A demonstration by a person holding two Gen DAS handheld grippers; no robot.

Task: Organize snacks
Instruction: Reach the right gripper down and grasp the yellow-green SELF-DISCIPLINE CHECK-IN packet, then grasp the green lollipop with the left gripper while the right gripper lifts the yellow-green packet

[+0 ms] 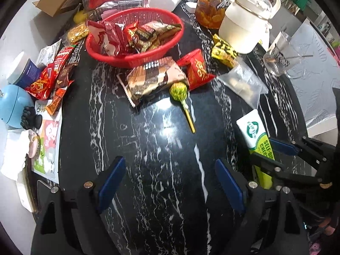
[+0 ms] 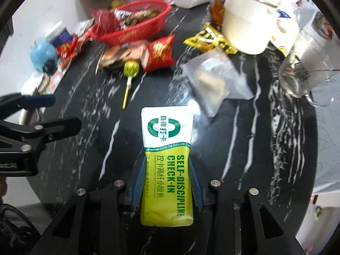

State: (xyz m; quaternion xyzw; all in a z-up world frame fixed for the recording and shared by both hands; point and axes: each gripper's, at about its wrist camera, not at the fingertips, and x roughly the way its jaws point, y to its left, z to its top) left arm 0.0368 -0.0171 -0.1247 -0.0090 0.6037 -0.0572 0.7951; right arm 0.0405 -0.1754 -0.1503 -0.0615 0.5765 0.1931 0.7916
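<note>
Left wrist view: The left gripper (image 1: 170, 182) hovers above the black marble table (image 1: 148, 148) with its jaws spread wide and nothing between them. A red basket (image 1: 136, 36) stands at the far side of the table and already contains several wrapped snacks. Just in front of the basket lie a brown-and-pink snack pack (image 1: 153, 80), a red snack packet (image 1: 196, 69) and a green lollipop (image 1: 180, 97). A yellow packet (image 1: 223, 51) lies beside the white kettle (image 1: 246, 27), and a clear pouch (image 1: 242, 85) lies near it. More red packets (image 1: 48, 78) lie at the left table edge. The right gripper (image 1: 274, 153) enters from the right, carrying the green-and-white sachet (image 1: 255, 136).

Right wrist view: The right gripper (image 2: 167, 180) has its jaws clamped on the lower half of the green-and-white sachet (image 2: 167, 148), which appears lifted clear of the table. The background is motion-blurred. The red basket (image 2: 138, 29) lies well ahead, beyond the lollipop (image 2: 130, 72).

Task status (judgement): partly complete. The basket holds some snacks; the sachet is in hand but not yet deposited. At least six loose items remain on the table for collection.
</note>
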